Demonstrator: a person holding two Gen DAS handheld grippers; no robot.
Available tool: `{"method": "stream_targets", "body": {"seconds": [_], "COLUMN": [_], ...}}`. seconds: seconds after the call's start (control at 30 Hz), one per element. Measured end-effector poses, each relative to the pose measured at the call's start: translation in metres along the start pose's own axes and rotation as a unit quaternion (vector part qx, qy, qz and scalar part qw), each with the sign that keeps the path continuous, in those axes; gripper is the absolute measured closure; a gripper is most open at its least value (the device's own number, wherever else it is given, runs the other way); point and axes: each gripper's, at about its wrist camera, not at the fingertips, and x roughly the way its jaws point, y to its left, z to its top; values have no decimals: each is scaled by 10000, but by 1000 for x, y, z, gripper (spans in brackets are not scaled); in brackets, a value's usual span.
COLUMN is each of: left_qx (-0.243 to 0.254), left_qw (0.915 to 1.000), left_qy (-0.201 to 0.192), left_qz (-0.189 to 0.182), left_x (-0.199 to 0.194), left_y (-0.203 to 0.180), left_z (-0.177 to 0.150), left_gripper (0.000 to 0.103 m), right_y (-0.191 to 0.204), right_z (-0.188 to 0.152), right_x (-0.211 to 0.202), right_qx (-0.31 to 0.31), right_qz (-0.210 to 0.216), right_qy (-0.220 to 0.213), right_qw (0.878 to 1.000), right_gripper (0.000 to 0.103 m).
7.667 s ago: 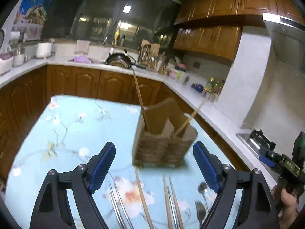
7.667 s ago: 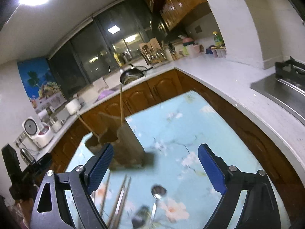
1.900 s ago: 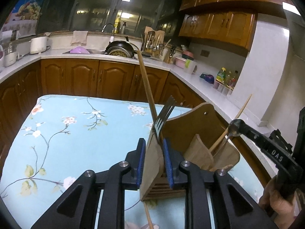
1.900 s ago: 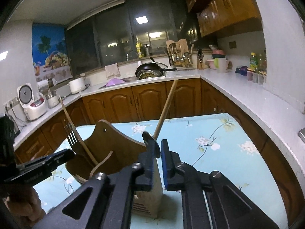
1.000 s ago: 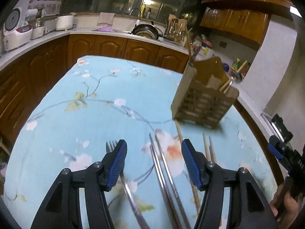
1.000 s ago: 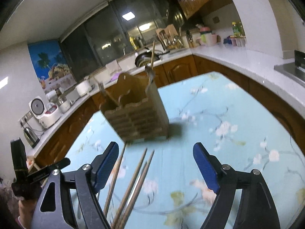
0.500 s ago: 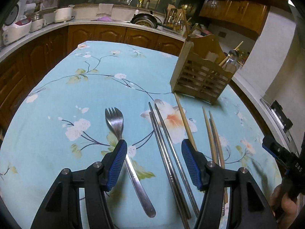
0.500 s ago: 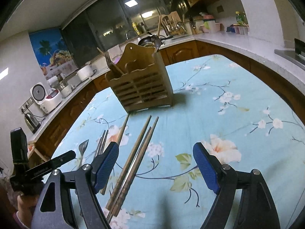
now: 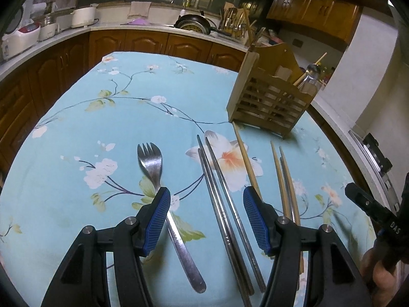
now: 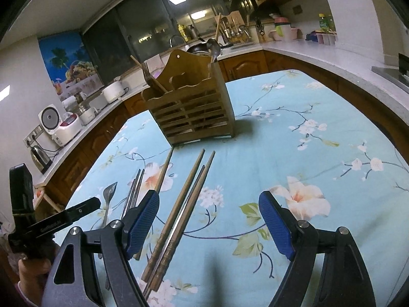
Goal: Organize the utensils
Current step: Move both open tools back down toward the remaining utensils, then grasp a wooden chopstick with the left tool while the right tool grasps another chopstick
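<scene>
Setting: kitchen with brown wood cabinets and a pale counter; work takes place on a table under a light-blue floral tablecloth (image 9: 76, 117).
Holder: one slatted wooden utensil holder (image 9: 271, 102) stands upright toward the far right part of the table; a spoon (image 10: 213, 47), a fork and wooden sticks rise from its compartments.
Forks on cloth: one metal fork (image 9: 166, 204), tines pointing away, handle toward the camera.
Metal chopsticks: two counted in the pair (image 9: 225, 204), side by side, just right of the fork; a third thin metal stick may lie among the wooden ones, cannot confirm.
Wooden chopsticks: one single light chopstick (image 9: 245, 161) with its far tip near the holder's base; one further brown pair (image 10: 184, 209) to the right of it.
Left gripper (image 9: 205, 204): jaws spread wide, nothing grasped, low over the cloth. The fork handle passes beside the left finger; the metal pair lies in the gap between the fingers; the single wooden stick runs under the right finger.
Right gripper (image 10: 208, 215): jaws spread wide, nothing grasped. The brown pair lies within the gap, close to the left finger; the metal pair and fork fall outside it to the left.
Contact: neither gripper visibly touches any utensil.
</scene>
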Motion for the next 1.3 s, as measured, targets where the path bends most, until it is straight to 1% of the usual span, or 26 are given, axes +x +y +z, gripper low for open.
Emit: {"method": "stream_targets", "body": {"seconds": [0.1,0.17,0.3,0.33,0.37,0.43,0.53,0.57,0.6,0.67,0.8,0.87,0.93,1.0,1.13,1.17,1.2,1.23,1.27,1.3], "left_qx": [-1,53,155,178,184,236,364,404,422,438,491,522,554,560,837,961,1081,1202,1256,1278], "left_qw": [10000,9999,9996,9994,9991,9985,9974,9968,9963,9951,9935,9928,9919,9909,9898,9888,9875,9862,9856,9854], "left_qy": [73,138,218,281,345,470,612,686,744,878,1025,1077,1145,1220,1135,1117,1110,1103,1101,1110], "left_qz": [-28,-65,-86,-103,-131,-178,-135,-121,-107,-102,-58,-29,4,26,193,242,278,293,268,199], "left_x": [7,15,35,44,52,68,90,100,108,127,155,167,179,188,195,196,196,195,194,193], "left_y": [-3,-8,-21,-25,-29,-37,-47,-49,-50,-52,-59,-60,-63,-62,-72,-75,-78,-81,-81,-80], "left_z": [8,15,33,39,44,56,71,77,81,91,103,107,108,108,103,100,98,94,91,89], "left_gripper": [46,46,47,49,53,55,58,61,65,69,70,70,71,76,77,81,88,91,95,95], "right_y": [2,2,1,0,-1,-4,-3,-2,-3,-4,-3,-3,-1,3,14,18,20,20,19,15], "right_z": [6,12,27,30,33,39,45,46,47,48,48,48,50,51,50,48,46,46,44,46], "right_x": [8,14,36,45,52,71,91,99,104,115,127,133,134,137,141,140,140,139,137,139], "right_qx": [-42,-43,-58,-51,-30,23,22,6,1,29,-8,-40,-112,-133,-521,-679,-769,-834,-867,-861], "right_qz": [-50,-56,-83,-103,-109,-112,-144,-169,-189,-194,-255,-271,-319,-321,-483,-559,-597,-634,-608,-571], "right_qy": [58,122,280,357,437,638,814,887,937,1053,1166,1219,1218,1250,1278,1277,1275,1271,1265,1275], "right_qw": [10000,9999,9996,9993,9990,9979,9966,9959,9954,9943,9928,9922,9920,9915,9893,9879,9870,9863,9863,9864], "right_gripper": [25,35,46,52,60,67,74,75,75,78,79,82,83,84,83,83,85,93,95,95]}}
